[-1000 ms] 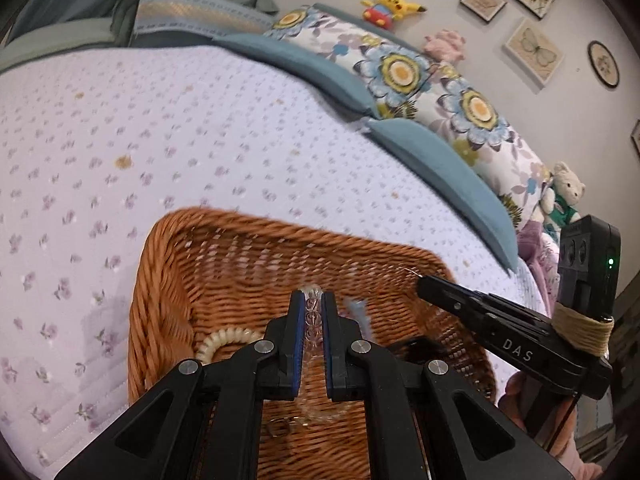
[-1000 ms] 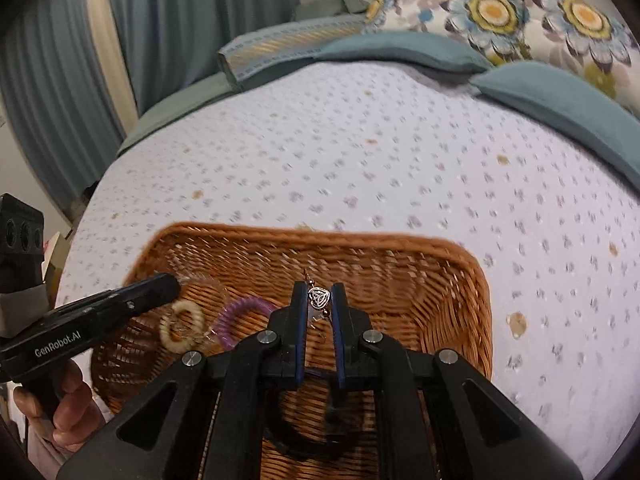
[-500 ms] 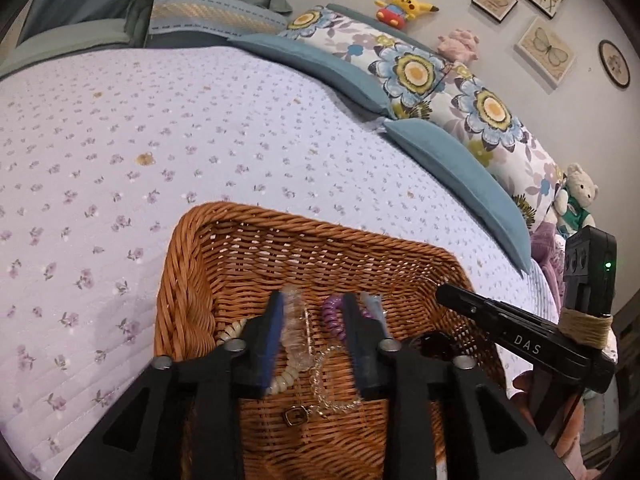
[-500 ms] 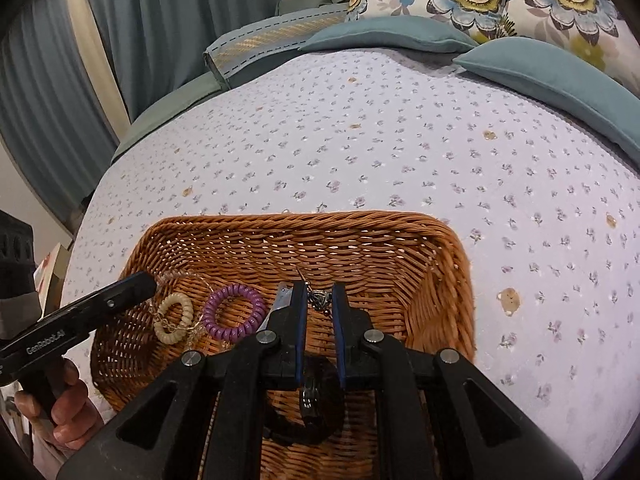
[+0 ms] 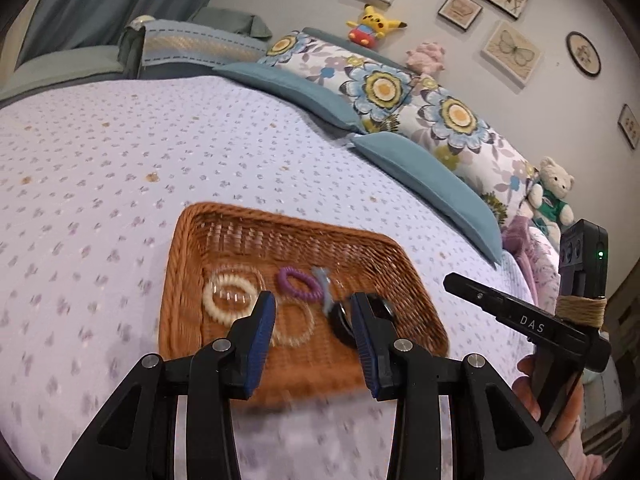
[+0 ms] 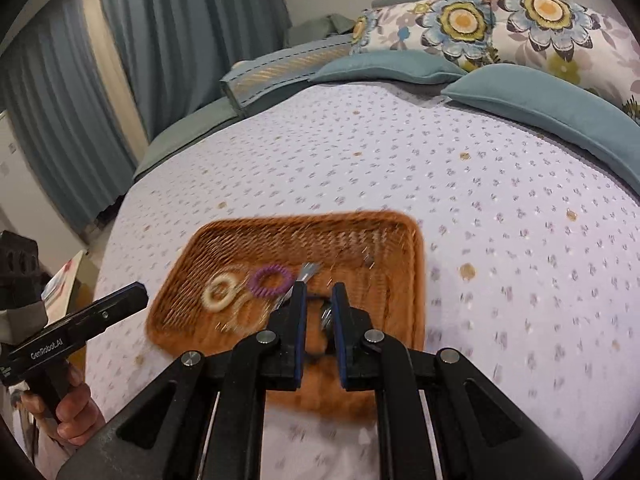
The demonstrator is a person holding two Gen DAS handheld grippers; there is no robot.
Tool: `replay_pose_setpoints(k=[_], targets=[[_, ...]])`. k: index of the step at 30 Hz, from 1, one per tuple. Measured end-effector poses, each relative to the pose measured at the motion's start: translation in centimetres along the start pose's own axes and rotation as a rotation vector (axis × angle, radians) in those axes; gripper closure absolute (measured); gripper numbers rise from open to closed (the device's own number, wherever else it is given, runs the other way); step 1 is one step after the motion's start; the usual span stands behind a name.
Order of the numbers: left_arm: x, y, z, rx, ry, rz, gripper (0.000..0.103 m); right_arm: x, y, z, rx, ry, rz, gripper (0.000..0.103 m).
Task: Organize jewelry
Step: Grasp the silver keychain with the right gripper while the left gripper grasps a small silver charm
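A wicker basket [image 5: 280, 216] [image 6: 304, 220] sits on the bed. Inside lie a cream spiral ring [image 5: 208, 300] [image 6: 206, 298], a purple spiral ring [image 5: 284, 276] [image 6: 250, 282], a clear bracelet [image 5: 294, 336], a silver clip [image 5: 324, 284] [image 6: 306, 272], a black piece [image 5: 340, 320] and a thin chain [image 6: 369, 258]. My left gripper [image 5: 312, 298] [image 6: 140, 290] hovers at the basket's near edge, its jaws opening with nothing between them. My right gripper [image 6: 319, 290] [image 5: 450, 280] hangs above the near rim with a narrow gap and no item in it.
The lilac flowered quilt [image 5: 100, 168] spreads around the basket. Teal cushions [image 5: 424, 176] and floral pillows [image 5: 384, 92] line the far side, with plush toys [image 5: 554, 196] by the wall. Blue curtains [image 6: 100, 80] hang to the left. A hand [image 6: 76, 416] holds each grip.
My left jaws opened and let the clear bracelet fall into the basket. The pendant left the right jaws. Both grippers drew back and up from the basket.
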State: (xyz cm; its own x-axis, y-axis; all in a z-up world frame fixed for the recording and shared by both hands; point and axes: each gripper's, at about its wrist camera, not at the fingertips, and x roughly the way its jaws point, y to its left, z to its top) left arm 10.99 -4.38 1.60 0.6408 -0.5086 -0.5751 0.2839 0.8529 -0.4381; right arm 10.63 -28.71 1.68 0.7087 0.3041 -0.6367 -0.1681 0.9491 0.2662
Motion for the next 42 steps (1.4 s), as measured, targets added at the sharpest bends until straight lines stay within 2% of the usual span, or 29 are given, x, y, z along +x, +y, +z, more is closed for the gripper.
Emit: replay_pose_setpoints(k=[9, 15, 20, 24, 26, 29, 33, 37, 42], targets=[[-5.3, -0.9, -6.3, -0.028, -0.001, 0.016, 0.063, -3.3, 4.5, -7.6, -0.075, 0.024, 0.106, 0.089], [-6.7, -0.1, -10.5, -0.091, 0.046, 0.032, 0.063, -2.2, 6.1, -11.6, -0.080, 0.096, 0.154, 0.089], [-6.4, 0.3, -13.2, -0.115, 0.106, 0.051, 0.063, -0.5, 7.1, -12.6, -0.102, 0.139, 0.182, 0.089], [-6.0, 0.5, -14.9, -0.096, 0.159, 0.062, 0.063, 0.8, 7.5, -13.0, -0.109, 0.180, 0.205, 0.088], [-5.4, 0.4, -15.6, -0.066, 0.203, 0.059, 0.063, 1.4, 7.7, -13.2, -0.115, 0.200, 0.217, 0.079], [-4.8, 0.1, -16.4, -0.020, 0.243, 0.051, 0.063, 2.0, 8.4, -13.6, -0.139, 0.219, 0.224, 0.074], [-4.2, -0.3, -16.7, 0.016, 0.261, 0.061, 0.063, 2.8, 9.4, -13.9, -0.177, 0.242, 0.223, 0.074], [-3.8, -0.5, -16.7, 0.043, 0.274, 0.070, 0.071, 3.9, 10.2, -14.4, -0.212, 0.277, 0.207, 0.074], [-3.1, -0.9, -16.7, 0.074, 0.282, 0.088, 0.072, 4.7, 10.3, -14.4, -0.215, 0.293, 0.199, 0.074]])
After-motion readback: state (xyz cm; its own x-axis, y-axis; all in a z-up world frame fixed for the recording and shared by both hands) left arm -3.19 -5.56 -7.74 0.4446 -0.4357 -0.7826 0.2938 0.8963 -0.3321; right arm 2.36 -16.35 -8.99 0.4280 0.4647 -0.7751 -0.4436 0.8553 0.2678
